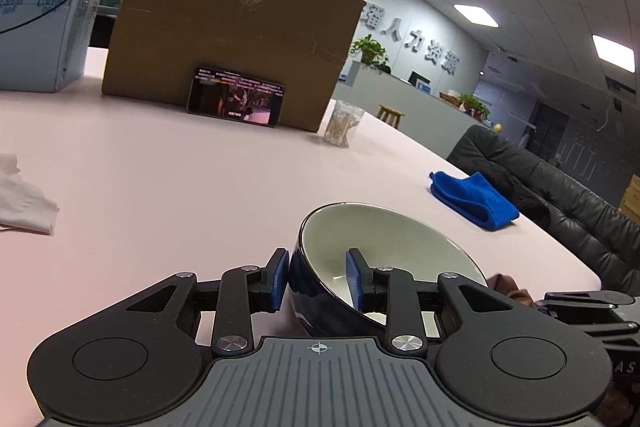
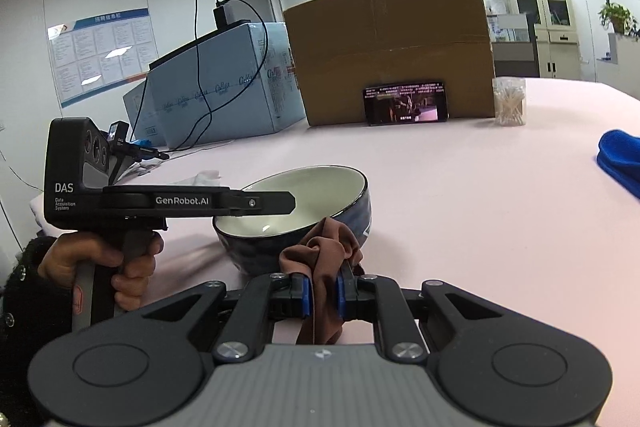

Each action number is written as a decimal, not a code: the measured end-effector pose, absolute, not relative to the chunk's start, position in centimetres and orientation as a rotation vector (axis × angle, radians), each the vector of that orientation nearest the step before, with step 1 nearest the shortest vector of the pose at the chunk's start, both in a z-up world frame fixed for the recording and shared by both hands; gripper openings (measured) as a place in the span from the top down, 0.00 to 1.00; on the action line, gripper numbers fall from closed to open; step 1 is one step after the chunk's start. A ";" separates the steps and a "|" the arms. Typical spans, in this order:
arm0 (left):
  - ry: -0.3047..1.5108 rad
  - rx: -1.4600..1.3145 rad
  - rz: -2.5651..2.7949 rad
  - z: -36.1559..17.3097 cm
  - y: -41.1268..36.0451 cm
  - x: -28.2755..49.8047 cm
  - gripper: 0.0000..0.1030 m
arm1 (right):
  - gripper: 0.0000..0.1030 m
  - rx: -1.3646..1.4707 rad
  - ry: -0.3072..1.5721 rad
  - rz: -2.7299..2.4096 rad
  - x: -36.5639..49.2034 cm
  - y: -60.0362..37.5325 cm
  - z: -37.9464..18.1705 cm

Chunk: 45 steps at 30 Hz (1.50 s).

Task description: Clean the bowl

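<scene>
Bowl (image 1: 384, 259) rim between left hand-held gripper (image 1: 318, 279) pads

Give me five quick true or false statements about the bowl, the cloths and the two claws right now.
1. The left claw straddles the bowl wall, one finger inside. True.
2. The right claw holds a blue cloth. False: it clamps a brown cloth; the blue cloth lies on the table.
3. The bowl holds food. False: its pale inside looks empty.
4. A phone leans against the cardboard box. True.
5. The bowl is upside down. False: its opening faces up, tilted.
</scene>
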<state>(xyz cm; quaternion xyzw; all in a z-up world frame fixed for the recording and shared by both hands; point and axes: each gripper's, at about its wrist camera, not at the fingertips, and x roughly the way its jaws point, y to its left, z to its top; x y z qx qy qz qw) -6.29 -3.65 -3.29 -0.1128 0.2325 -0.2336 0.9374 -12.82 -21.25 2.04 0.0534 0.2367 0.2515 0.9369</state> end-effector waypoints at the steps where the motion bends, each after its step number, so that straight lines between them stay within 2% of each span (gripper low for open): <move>1: 0.474 -0.230 -0.468 -3.3 -3.6 -6.3 0.68 | 0.85 0.117 0.479 0.494 -12.2 -21.3 2.1; 45: 0.463 -0.226 -0.448 -3.5 -3.8 -6.5 0.67 | 0.85 0.163 0.460 0.541 -12.1 -20.8 2.3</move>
